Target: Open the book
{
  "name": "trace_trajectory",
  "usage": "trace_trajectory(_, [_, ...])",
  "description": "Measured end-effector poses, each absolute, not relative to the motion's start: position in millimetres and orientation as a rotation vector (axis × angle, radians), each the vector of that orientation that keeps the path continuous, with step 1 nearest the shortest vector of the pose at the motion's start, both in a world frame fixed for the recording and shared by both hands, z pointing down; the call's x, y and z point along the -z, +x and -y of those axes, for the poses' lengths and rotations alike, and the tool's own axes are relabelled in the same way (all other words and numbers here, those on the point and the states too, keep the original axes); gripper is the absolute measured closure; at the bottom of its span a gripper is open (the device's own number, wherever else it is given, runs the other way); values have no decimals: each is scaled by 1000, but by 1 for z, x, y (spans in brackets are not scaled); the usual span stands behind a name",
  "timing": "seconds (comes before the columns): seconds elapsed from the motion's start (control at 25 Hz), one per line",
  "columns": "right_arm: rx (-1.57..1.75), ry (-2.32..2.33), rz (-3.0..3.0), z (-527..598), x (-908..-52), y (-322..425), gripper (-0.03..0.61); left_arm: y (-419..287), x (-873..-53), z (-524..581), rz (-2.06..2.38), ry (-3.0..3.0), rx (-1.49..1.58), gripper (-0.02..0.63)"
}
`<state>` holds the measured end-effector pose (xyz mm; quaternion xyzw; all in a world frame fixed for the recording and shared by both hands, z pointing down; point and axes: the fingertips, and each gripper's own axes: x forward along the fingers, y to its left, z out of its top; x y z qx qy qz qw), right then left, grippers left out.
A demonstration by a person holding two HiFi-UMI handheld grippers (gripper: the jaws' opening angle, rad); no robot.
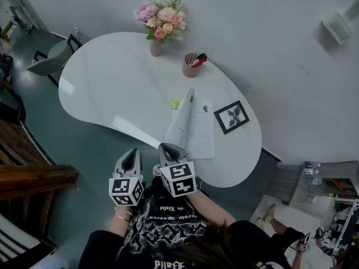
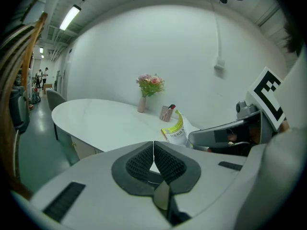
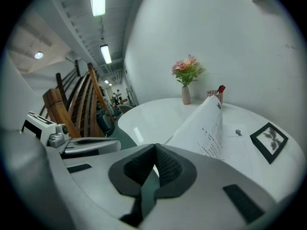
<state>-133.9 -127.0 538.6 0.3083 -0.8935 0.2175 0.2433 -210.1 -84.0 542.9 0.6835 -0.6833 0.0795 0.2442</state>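
Observation:
The book (image 1: 193, 125) lies open on the white table (image 1: 112, 83), near its front edge. Its left pages stand up in a fan and its right page lies flat. The yellow-green cover shows in the left gripper view (image 2: 176, 130); the raised printed pages (image 3: 206, 128) show in the right gripper view. My left gripper (image 1: 132, 156) hangs off the table's front edge, shut and empty. My right gripper (image 1: 168, 149) sits at the table edge just short of the book, shut with nothing in it.
A vase of flowers (image 1: 160, 24) and a pen cup (image 1: 192, 64) stand at the table's far side. A black-framed picture (image 1: 231, 116) lies right of the book. A grey chair (image 1: 53, 58) stands at the table's left end; wooden stairs (image 1: 28, 172) lie to my left.

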Motion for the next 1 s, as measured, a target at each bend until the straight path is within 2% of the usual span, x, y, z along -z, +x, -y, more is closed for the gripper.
trace_trajectory(1.0, [-515,669,2466,86,-546,-202,552,-253,-542,51,1936,1816,-181,589])
